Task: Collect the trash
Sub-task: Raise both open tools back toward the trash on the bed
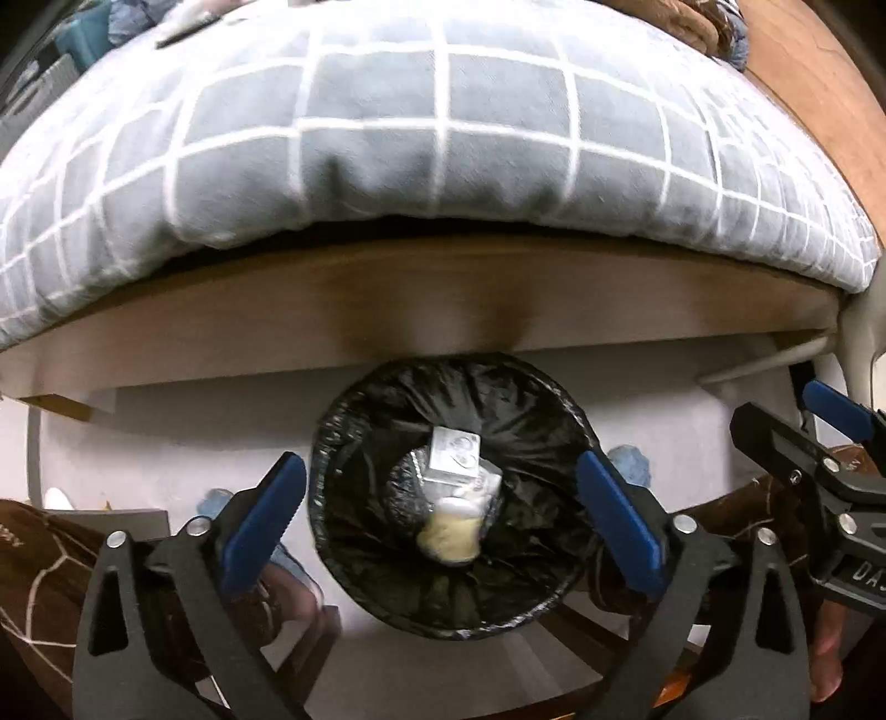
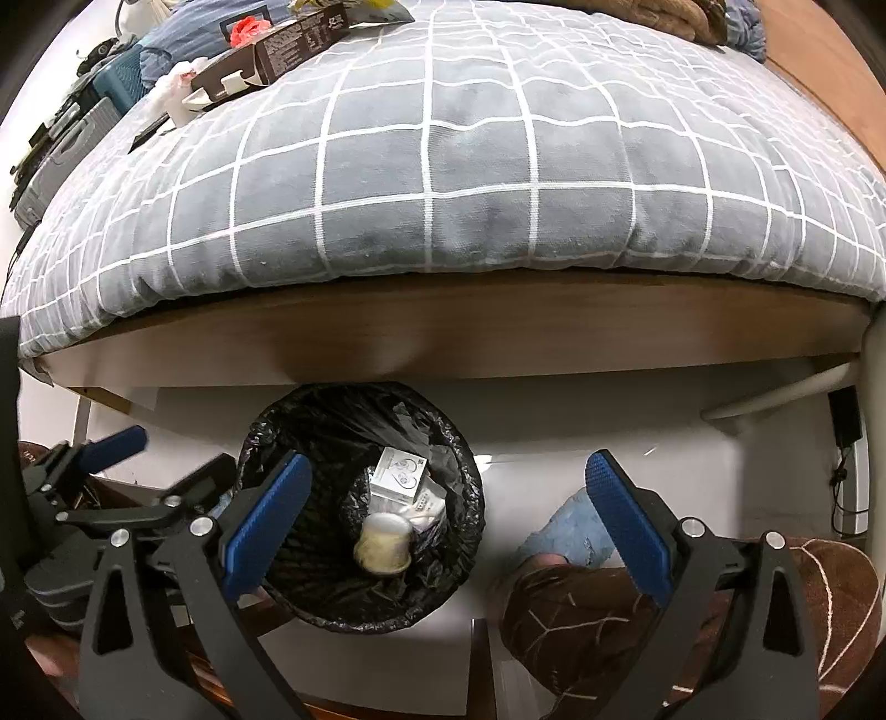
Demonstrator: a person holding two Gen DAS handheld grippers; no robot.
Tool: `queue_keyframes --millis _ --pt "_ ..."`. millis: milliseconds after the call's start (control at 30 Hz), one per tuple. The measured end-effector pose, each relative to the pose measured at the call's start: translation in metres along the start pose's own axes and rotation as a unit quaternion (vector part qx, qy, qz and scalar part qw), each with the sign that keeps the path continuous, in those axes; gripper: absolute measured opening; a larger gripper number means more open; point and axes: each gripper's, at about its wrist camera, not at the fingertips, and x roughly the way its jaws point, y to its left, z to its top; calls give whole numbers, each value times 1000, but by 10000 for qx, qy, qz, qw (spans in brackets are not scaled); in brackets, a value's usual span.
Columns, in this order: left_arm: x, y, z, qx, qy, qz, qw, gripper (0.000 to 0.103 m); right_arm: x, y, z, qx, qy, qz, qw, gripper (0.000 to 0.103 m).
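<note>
Trash still lies on the bed [image 2: 470, 166], in the upper left of the right wrist view: a dark cardboard box [image 2: 277, 44], white crumpled wrappers [image 2: 177, 88] and something red [image 2: 246, 27] beside it, all well apart from both tools. The bin [image 1: 570, 421], lined with a black bag and standing on the floor just below the bed's wooden edge, sits in the lower middle of both views. In it lie a small white box [image 1: 454, 457], some clear plastic packaging [image 1: 487, 487] and a pale yellowish cup-like piece [image 1: 448, 534], which looks blurred. The left gripper [image 1: 443, 515] hangs right over the bin's mouth with its jaws spread as wide as they go and nothing between them. The right gripper [image 2: 448, 520] is also wide open and empty, its left finger over the bin and its right finger over the person's knee [image 2: 581, 609]. Reaching back to the far pile, I judge, risks dragging the quilt or knocking the box off the bed; light wrappers could slip from the pads or miss the bin, and a low swing could tip it.
</note>
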Motion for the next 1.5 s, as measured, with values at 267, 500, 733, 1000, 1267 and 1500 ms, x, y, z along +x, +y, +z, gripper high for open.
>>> queue_keyframes --millis 267,500,733,1000,1267,1500 --pt "-29 19 7 -61 -290 79 9995 97 -12 14 7 -140 -150 55 9998 96" --pt "-58 31 11 -110 -572 55 9983 97 -29 27 15 -302 -379 80 9988 96" --pt "-78 40 19 -199 -754 51 9969 97 -48 43 28 -413 -612 61 9973 96" --pt "-106 50 35 -270 -1043 73 9942 97 -73 57 46 -547 -910 58 9943 96" --pt "-133 56 48 -298 -1315 113 9908 97 -102 63 64 -620 -1226 6 9905 96" --pt "-151 60 58 -306 -1484 117 9884 97 -121 66 76 -620 -1417 -10 9880 96"
